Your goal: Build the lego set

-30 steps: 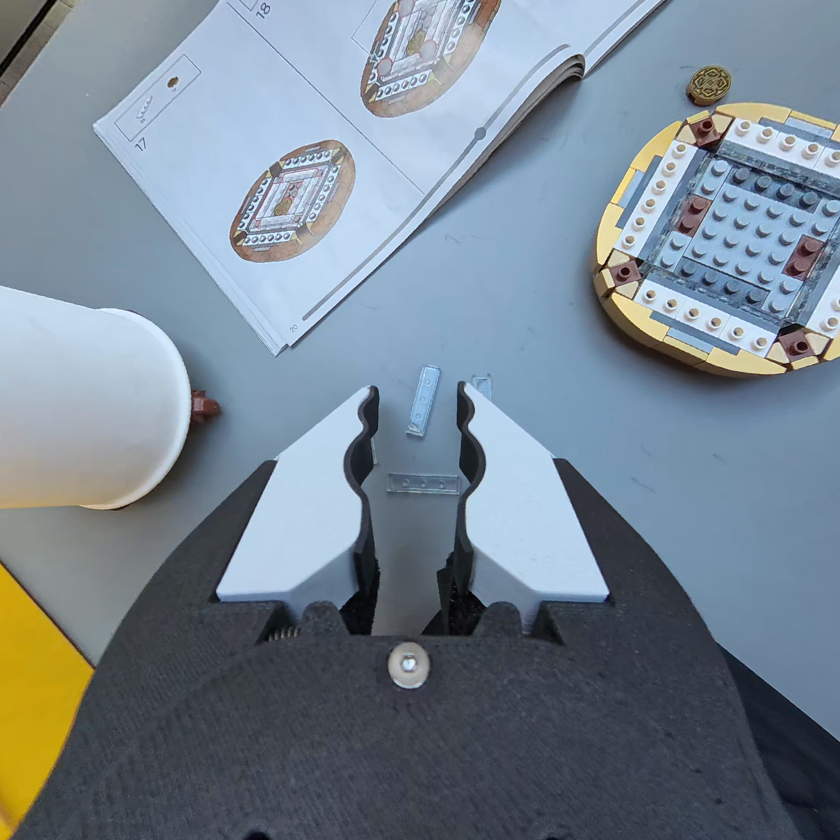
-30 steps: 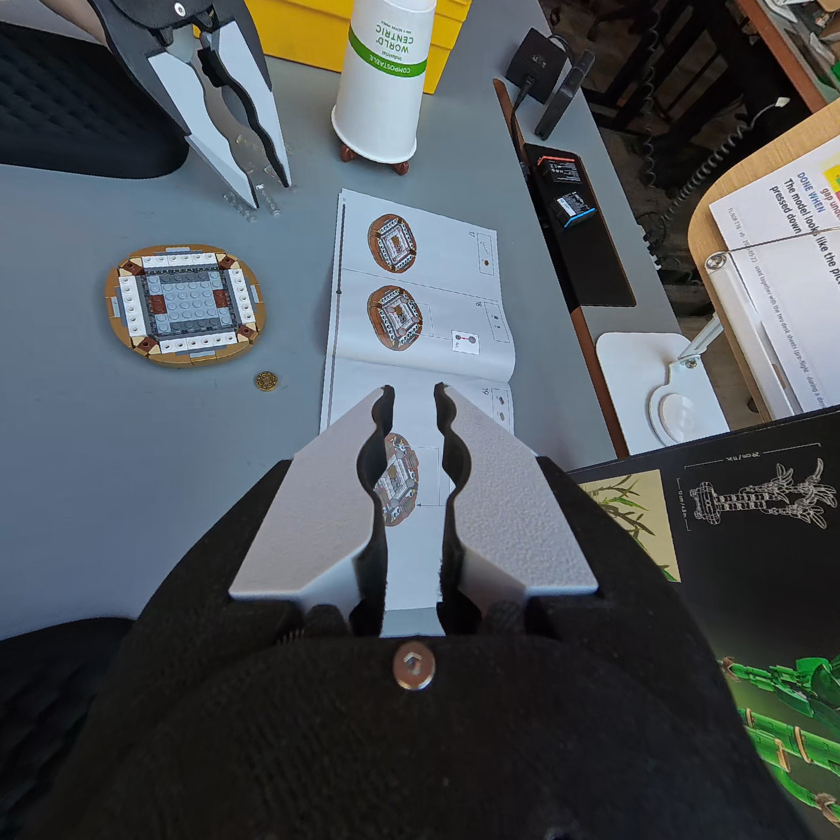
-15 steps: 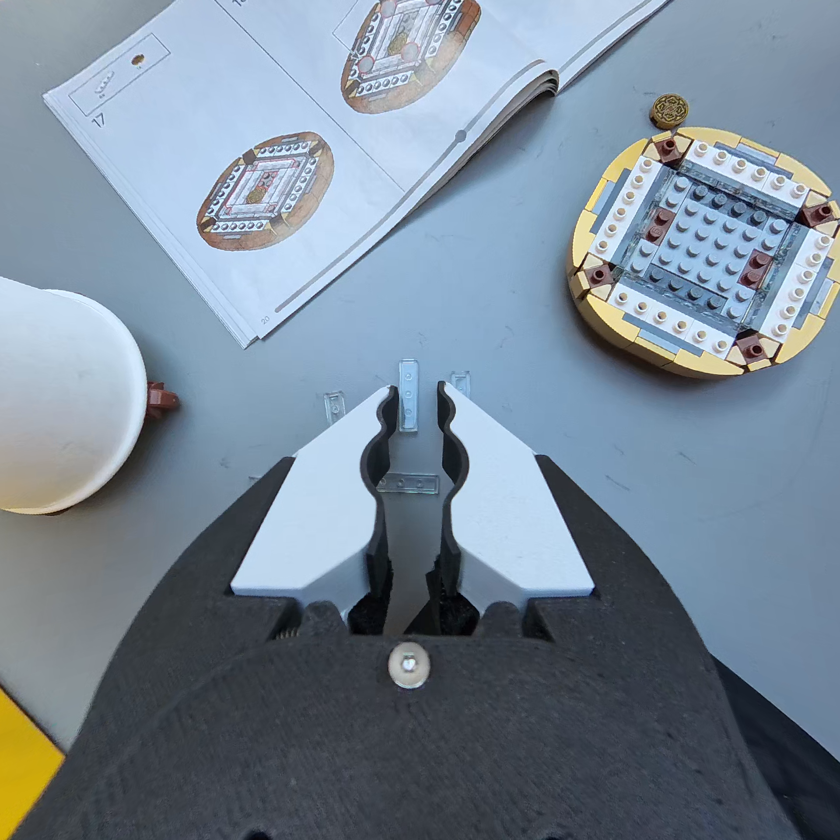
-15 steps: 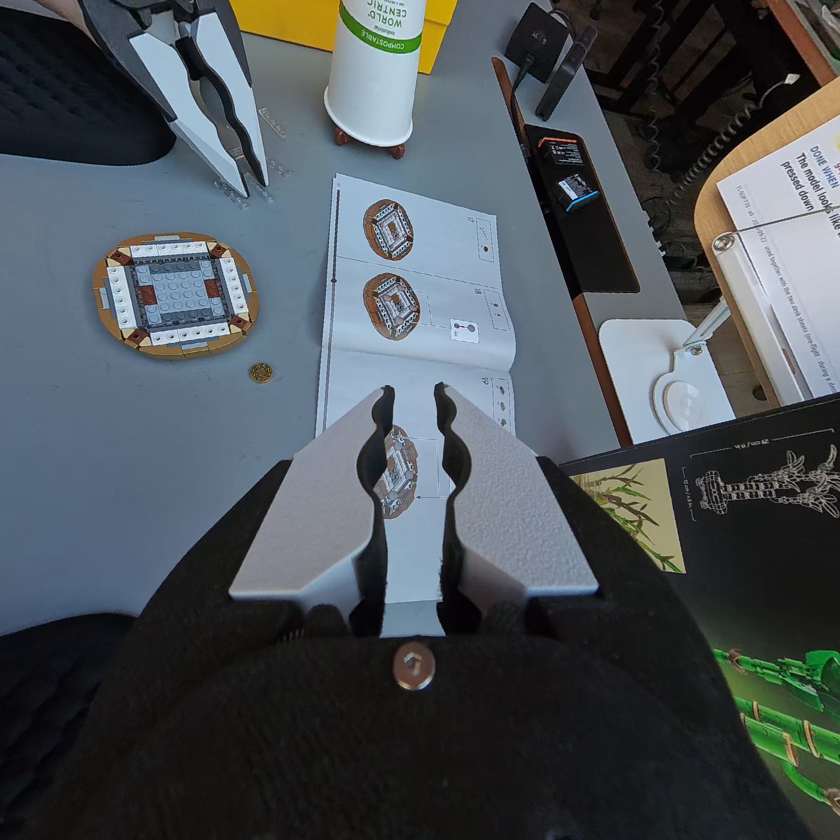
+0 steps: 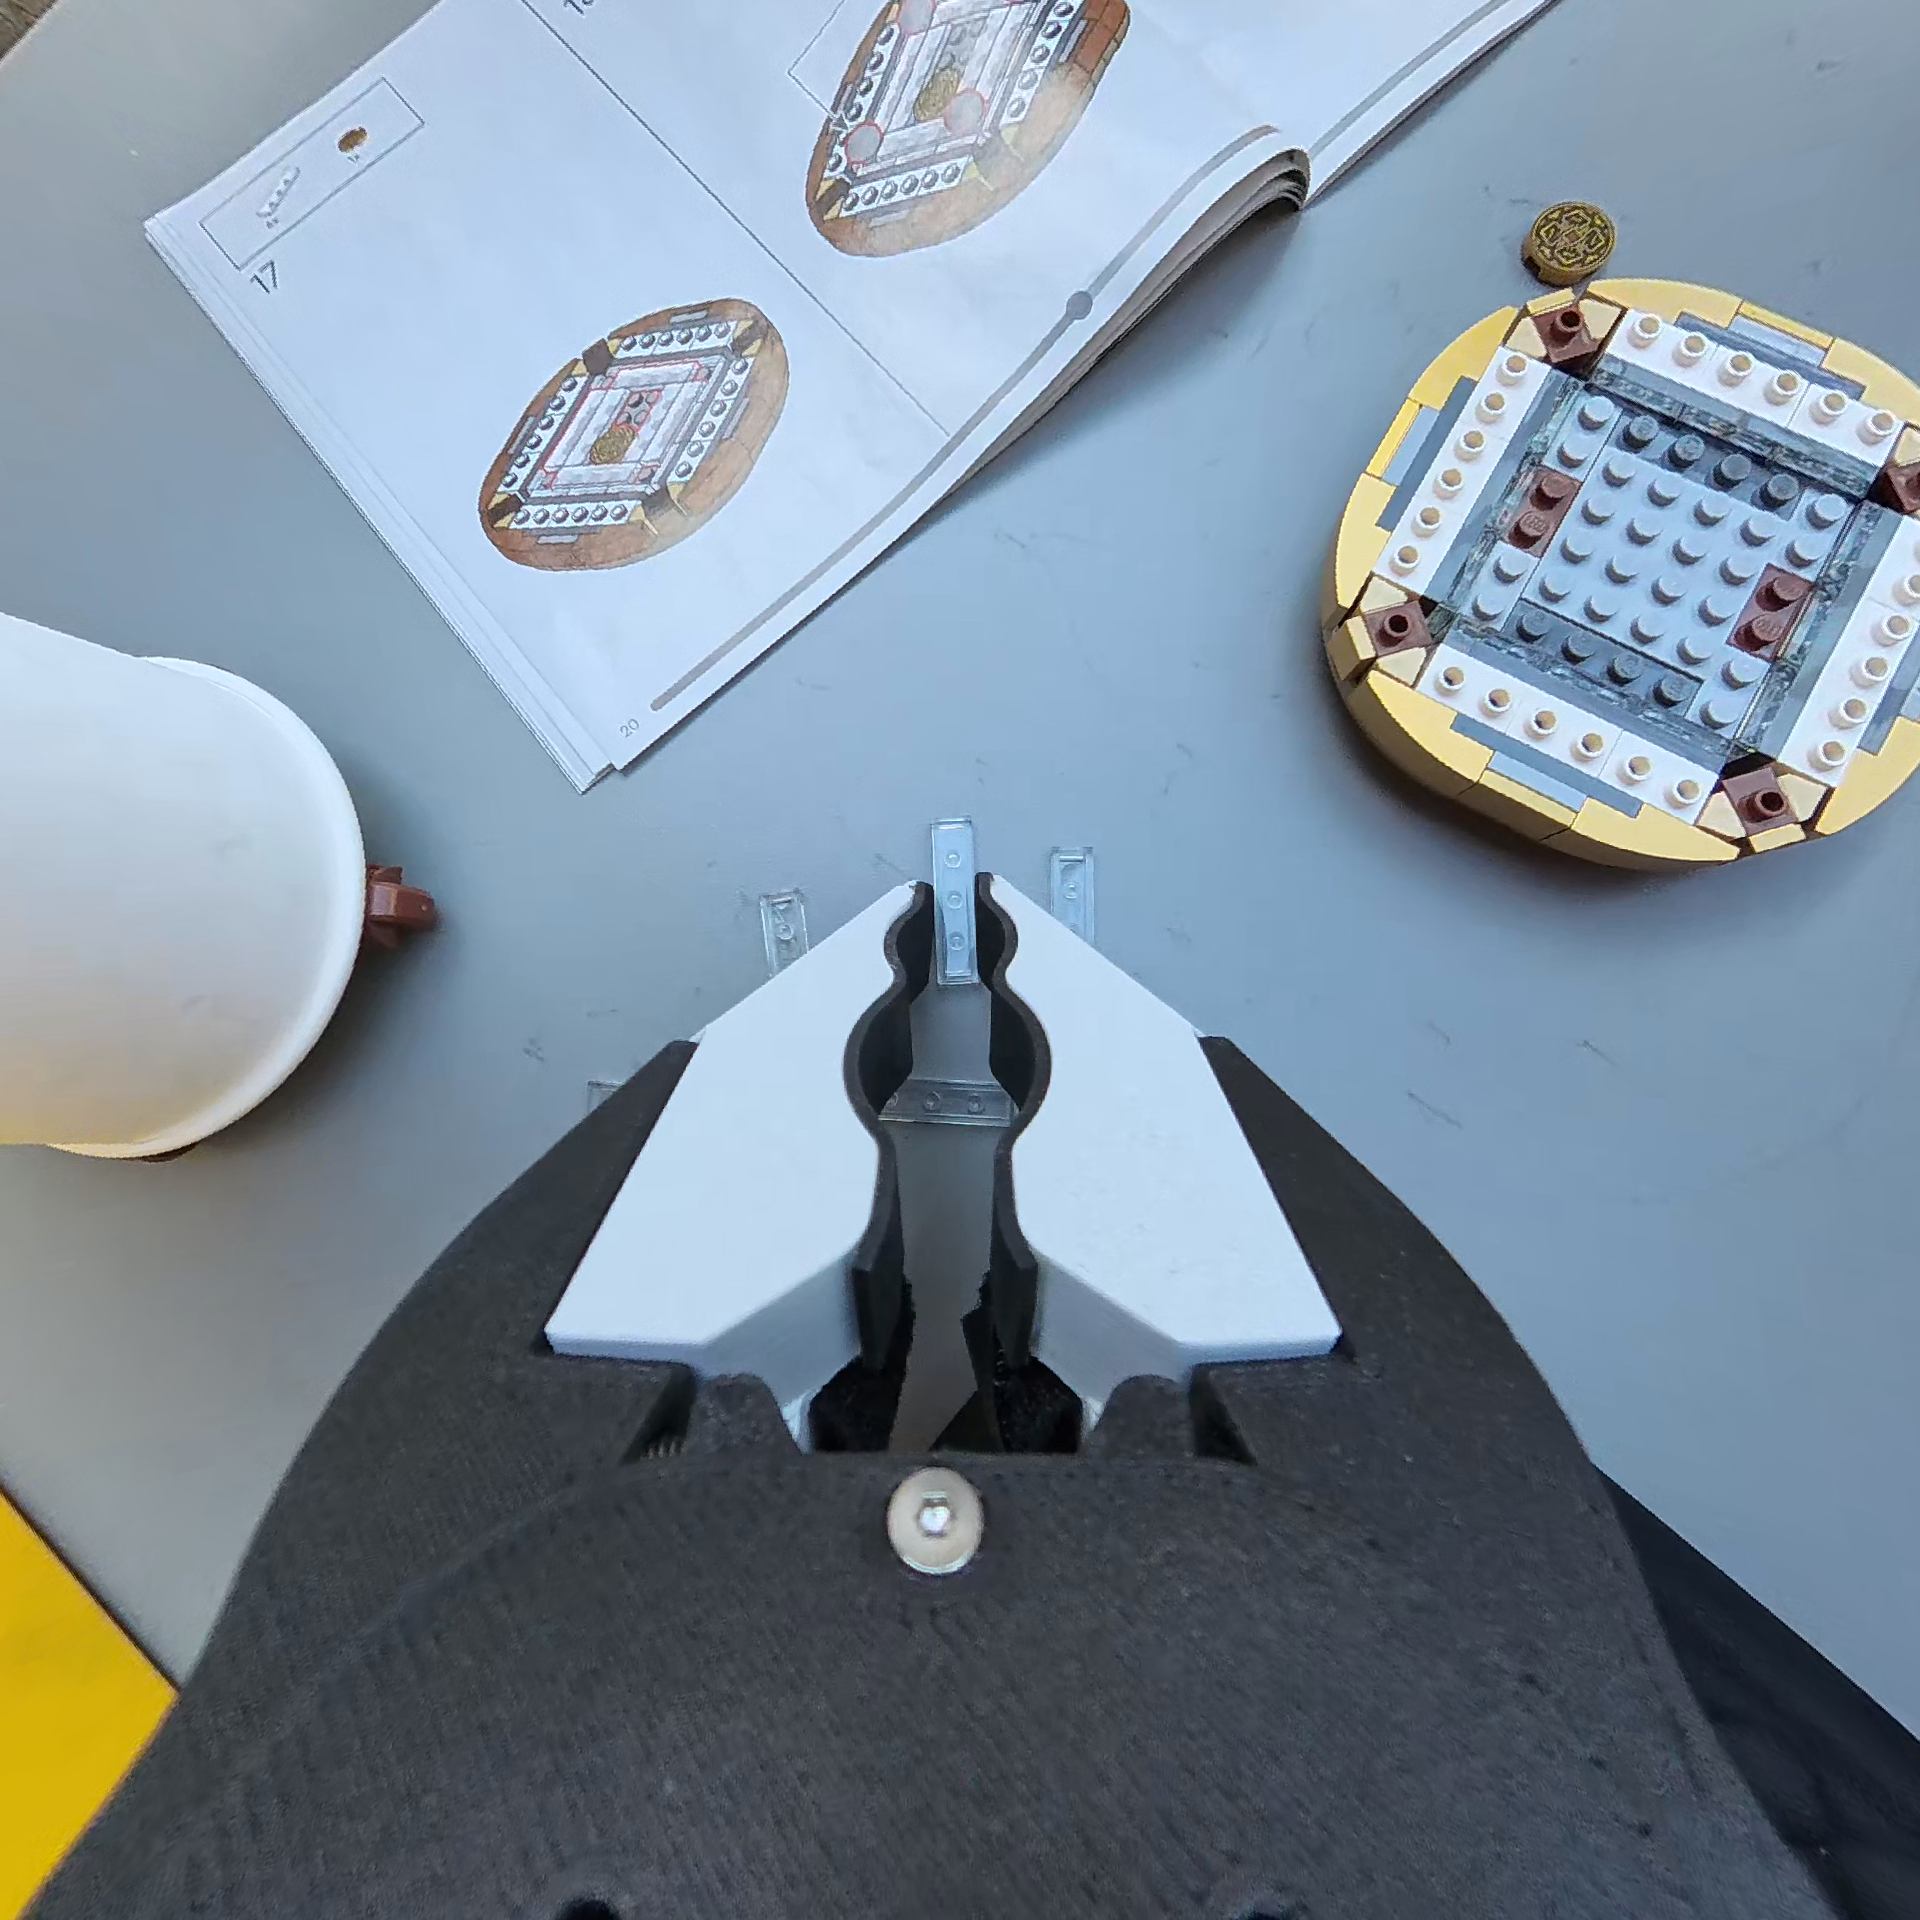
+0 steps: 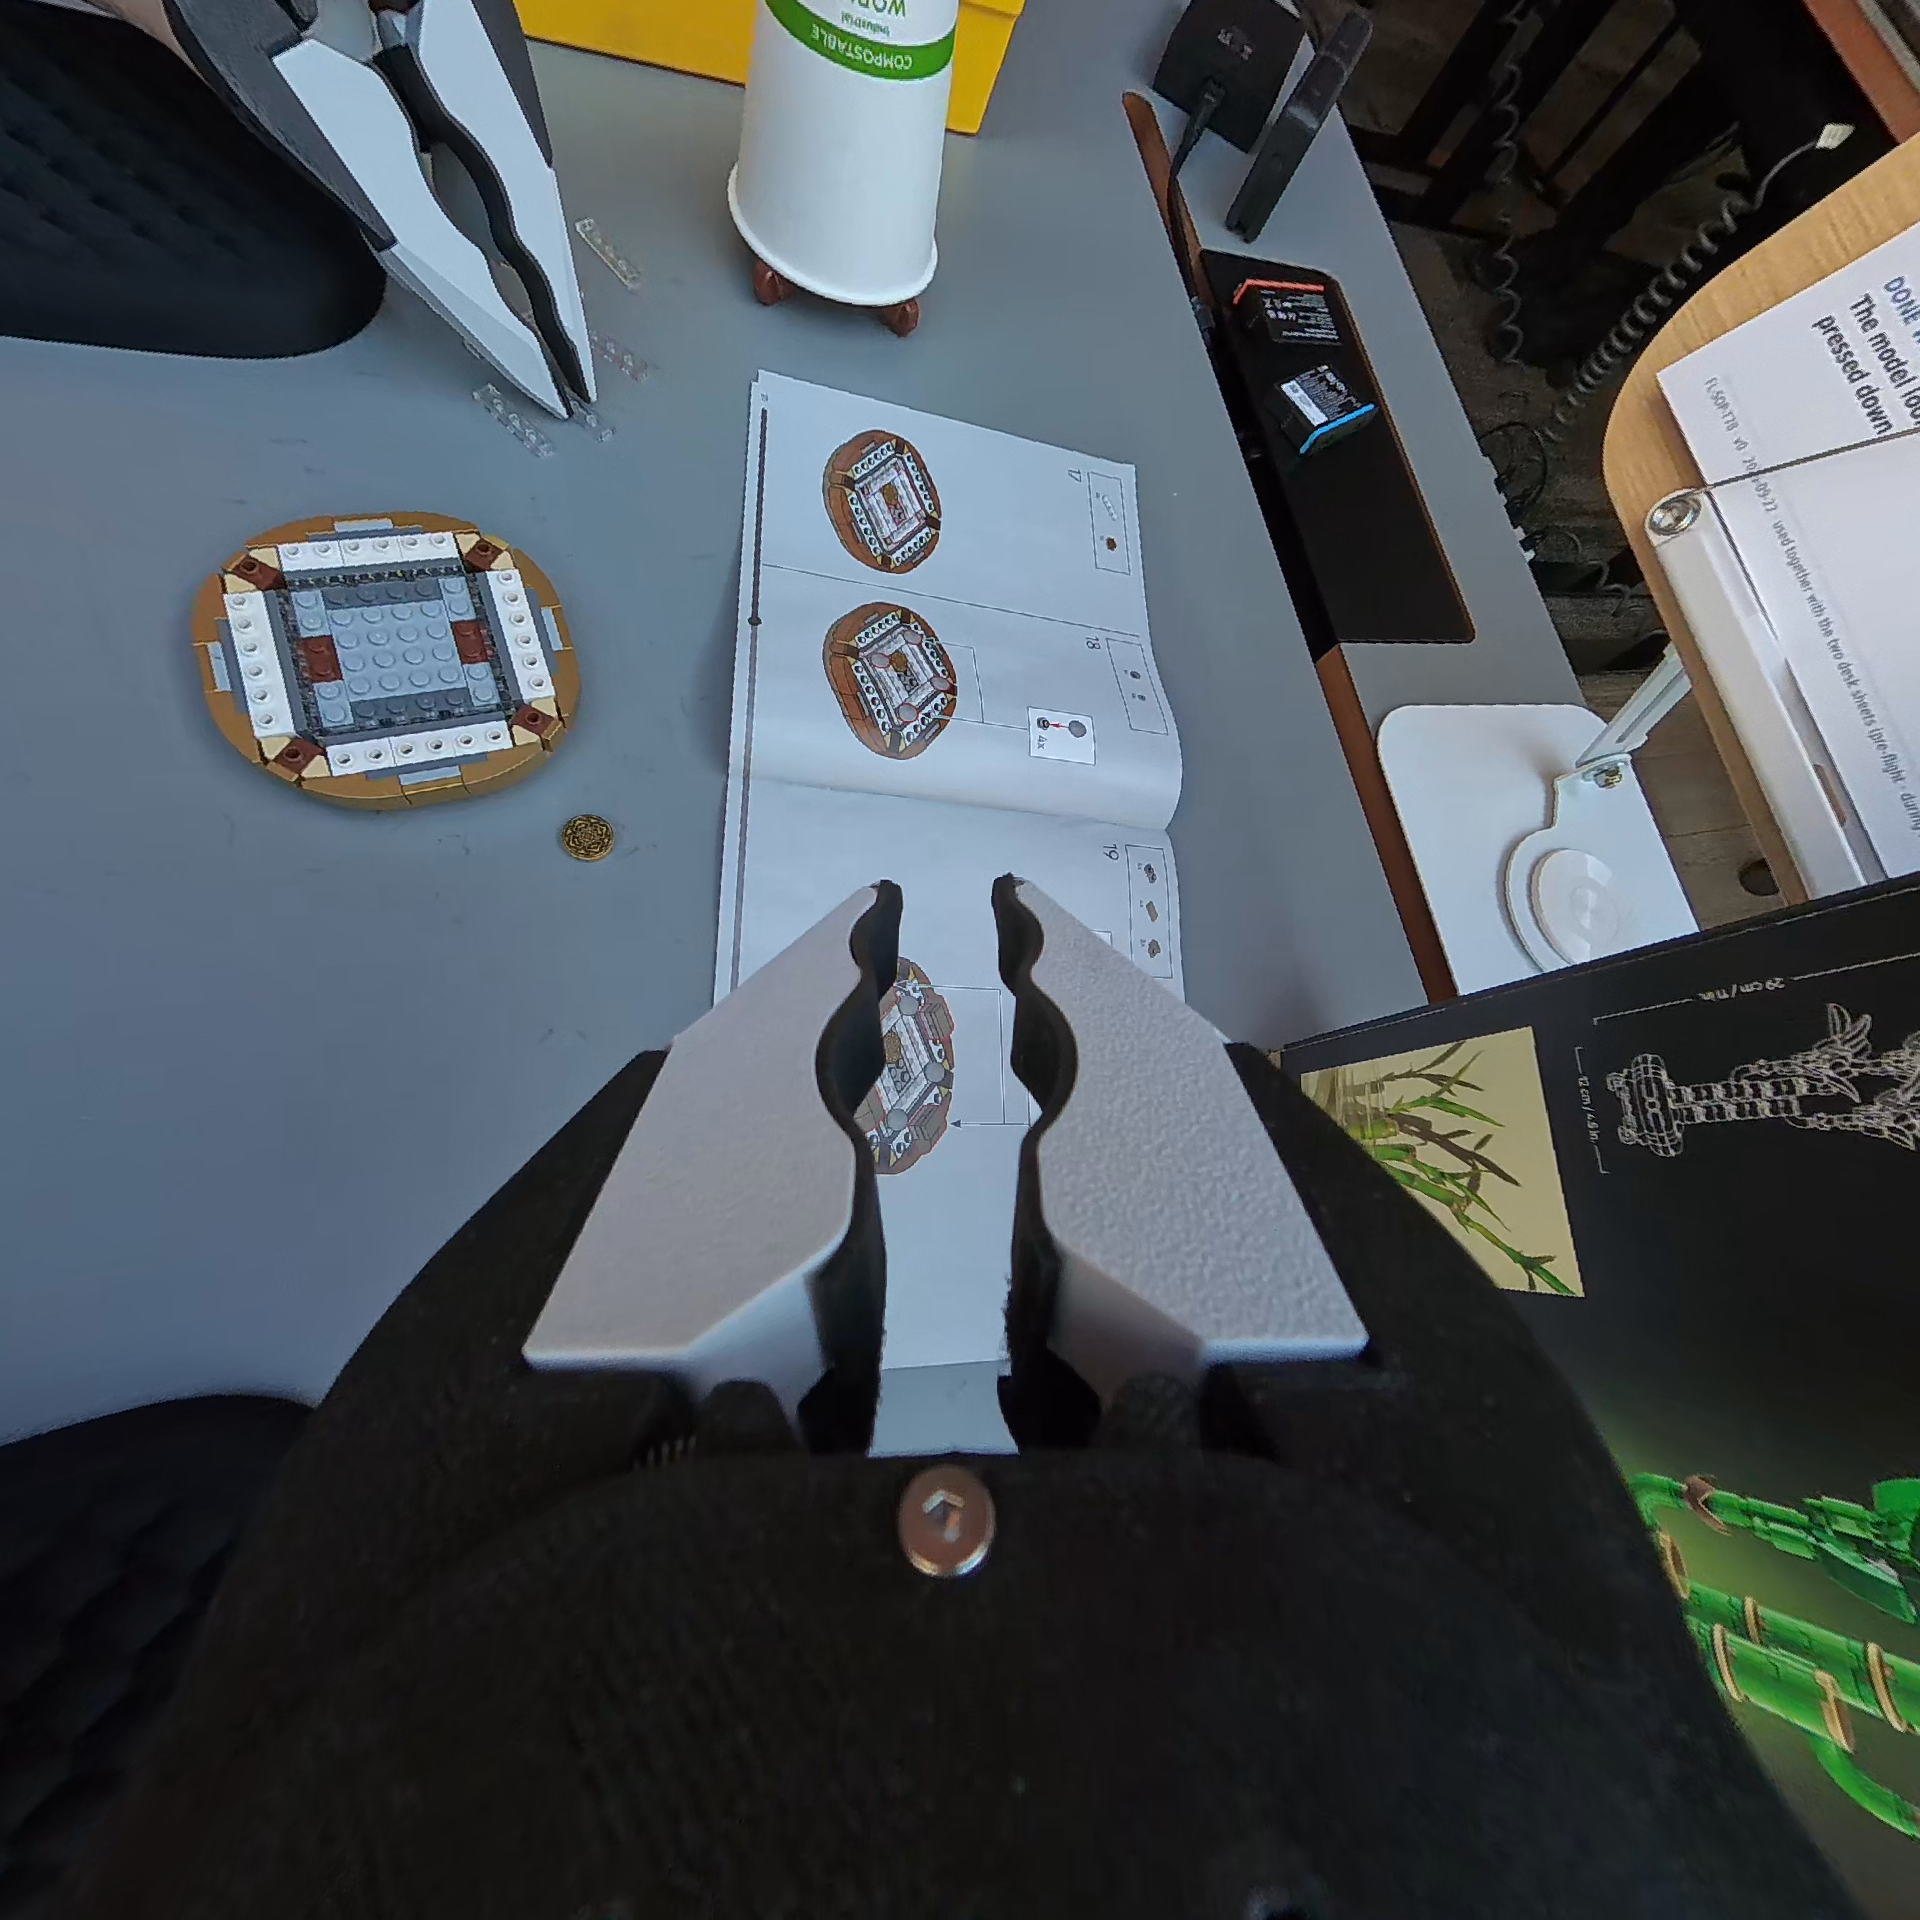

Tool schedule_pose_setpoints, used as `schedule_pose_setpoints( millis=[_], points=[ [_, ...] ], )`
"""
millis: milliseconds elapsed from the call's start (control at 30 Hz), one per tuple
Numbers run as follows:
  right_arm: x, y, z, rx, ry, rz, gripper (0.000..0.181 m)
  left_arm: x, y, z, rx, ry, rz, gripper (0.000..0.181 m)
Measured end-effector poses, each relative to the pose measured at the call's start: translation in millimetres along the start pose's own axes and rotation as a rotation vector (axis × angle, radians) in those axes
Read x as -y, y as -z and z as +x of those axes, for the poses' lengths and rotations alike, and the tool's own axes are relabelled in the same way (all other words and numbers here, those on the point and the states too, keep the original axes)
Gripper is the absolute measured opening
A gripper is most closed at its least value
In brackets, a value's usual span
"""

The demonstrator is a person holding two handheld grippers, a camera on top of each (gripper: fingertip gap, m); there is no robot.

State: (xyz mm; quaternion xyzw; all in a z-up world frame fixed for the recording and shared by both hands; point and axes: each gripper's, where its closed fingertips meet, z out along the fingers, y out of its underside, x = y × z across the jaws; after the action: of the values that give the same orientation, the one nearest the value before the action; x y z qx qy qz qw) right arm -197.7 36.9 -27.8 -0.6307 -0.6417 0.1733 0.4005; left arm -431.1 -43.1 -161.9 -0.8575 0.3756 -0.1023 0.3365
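Note:
My left gripper (image 5: 951, 885) is down at the grey table with its tips closed on the sides of a clear narrow plate (image 5: 954, 914). Other clear plates lie beside it (image 5: 1070, 888) (image 5: 781, 920), and one lies crosswise under the fingers (image 5: 945, 1101). The round tan base model (image 5: 1662, 561) with a grey studded middle sits to the right, also in the right wrist view (image 6: 384, 660). A gold round tile (image 5: 1571, 241) lies by its far edge. My right gripper (image 6: 945, 894) is open and empty, held above the open instruction booklet (image 6: 935, 623).
An upturned white paper cup (image 5: 145, 894) stands at the left on small brown pieces (image 5: 400, 904). A yellow bin (image 5: 52, 1714) is at the lower left. The black set box (image 6: 1662, 1247) lies at the right. Black devices (image 6: 1309, 395) sit along the table's right edge. My hands' fingertips stand some 30 cm from each other. From either gripper's tips it is about 15 cm to the gold round tile (image 5: 1571, 241). Look for it in the right wrist view (image 6: 584, 830) too.
My left gripper has turned to line up with the clear plate, dropped onto it and narrowed its jaws around it. My right gripper has barely moved.

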Motion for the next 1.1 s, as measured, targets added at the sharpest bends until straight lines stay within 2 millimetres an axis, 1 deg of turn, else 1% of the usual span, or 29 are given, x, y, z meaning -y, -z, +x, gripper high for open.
schedule_pose_setpoints(
  millis=[233, 467, 800, 1100],
  points=[
    [-2.2, -0.9, 0.8, 0.002, -0.007, -0.002, 0.018, 0.5, 0.9, -0.7, 0.010, -0.006, 0.009, 0.005],
    [-3.9, -3.4, 0.8, 0.007, -0.009, -0.008, 0.018, 5.0, 6.5, -3.4, 0.013, 0.023, 0.049, 0.005],
    [-3.8, -4.5, 1.6, 0.003, -0.008, -0.005, 0.018, 17.7, 15.2, 1.4, -0.027, 0.076, 0.127, 0.005],
    [-3.4, -4.7, 2.9, -0.002, -0.009, 0.005, 0.018, 28.0, 19.0, 8.8, -0.072, 0.104, 0.177, 0.005]
  ],
)
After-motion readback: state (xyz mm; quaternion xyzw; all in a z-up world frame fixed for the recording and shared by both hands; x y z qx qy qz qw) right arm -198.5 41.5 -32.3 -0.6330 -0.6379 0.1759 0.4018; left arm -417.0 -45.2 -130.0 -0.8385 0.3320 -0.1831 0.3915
